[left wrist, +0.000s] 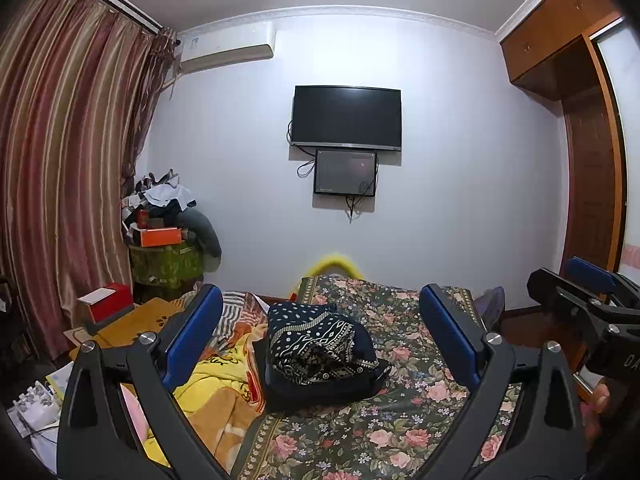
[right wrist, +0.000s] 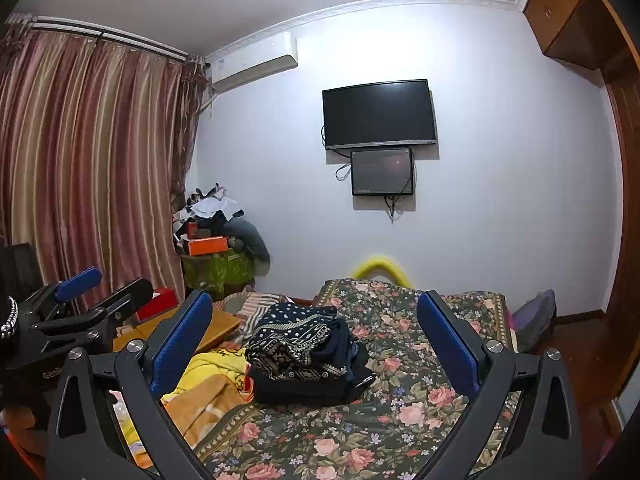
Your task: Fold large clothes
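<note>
1. The dark patterned garment (left wrist: 320, 354) lies in a compact bundle on the floral bed cover (left wrist: 400, 432), near the middle of the bed, just beside a yellow blanket (left wrist: 208, 392) on its left.
2. The left gripper (left wrist: 320, 336) has its fingers wide apart and holds nothing; the right gripper (right wrist: 316, 340) is the same, spread and empty. Both hang above the near part of the bed, not touching the cloth.
3. The bundle can be a garment already folded and set down, or one that waits to be spread; its top layers look loose and uneven, so I cannot decide between these.
4. For any grasp here, I judge it best to take one clear edge or corner with each gripper, not the thick middle, because several layers would come up together.
5. The floral cover has free space to the right; the cloth should stay there, away from the yellow blanket.
</note>
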Action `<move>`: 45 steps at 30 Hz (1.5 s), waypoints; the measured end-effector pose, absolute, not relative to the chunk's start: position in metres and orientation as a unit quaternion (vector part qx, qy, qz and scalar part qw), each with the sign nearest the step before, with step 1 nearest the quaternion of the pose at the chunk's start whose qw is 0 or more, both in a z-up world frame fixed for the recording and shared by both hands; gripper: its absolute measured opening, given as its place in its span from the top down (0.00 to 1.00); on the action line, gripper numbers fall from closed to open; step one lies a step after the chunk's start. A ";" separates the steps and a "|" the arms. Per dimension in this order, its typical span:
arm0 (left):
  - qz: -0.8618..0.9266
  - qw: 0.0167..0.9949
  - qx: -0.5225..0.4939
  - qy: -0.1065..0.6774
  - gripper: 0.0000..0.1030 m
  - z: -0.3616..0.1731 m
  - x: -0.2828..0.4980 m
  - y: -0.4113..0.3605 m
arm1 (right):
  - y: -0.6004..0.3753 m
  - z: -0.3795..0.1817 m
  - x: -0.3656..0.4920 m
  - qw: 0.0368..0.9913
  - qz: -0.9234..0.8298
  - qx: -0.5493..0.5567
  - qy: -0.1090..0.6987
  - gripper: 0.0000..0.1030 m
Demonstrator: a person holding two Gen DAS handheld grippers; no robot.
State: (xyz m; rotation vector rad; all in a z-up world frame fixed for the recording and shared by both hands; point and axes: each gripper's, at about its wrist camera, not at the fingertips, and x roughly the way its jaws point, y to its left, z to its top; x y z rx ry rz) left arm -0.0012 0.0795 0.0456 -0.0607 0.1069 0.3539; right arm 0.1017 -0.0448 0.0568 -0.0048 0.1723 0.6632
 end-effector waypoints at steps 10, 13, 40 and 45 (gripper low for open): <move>0.179 0.982 -0.031 0.059 0.03 0.043 0.004 0.078 | -0.047 0.059 0.102 0.941 0.325 0.003 0.090 0.01; 0.177 0.982 -0.031 0.059 0.03 0.043 0.004 0.079 | -0.047 0.059 0.102 0.941 0.326 0.004 0.091 0.01; 0.158 0.984 -0.036 0.068 0.01 0.038 0.005 0.075 | -0.045 0.058 0.105 0.940 0.325 0.005 0.100 0.01; 0.155 0.985 -0.039 0.067 0.01 0.038 0.005 0.077 | -0.045 0.057 0.106 0.940 0.326 0.005 0.100 0.01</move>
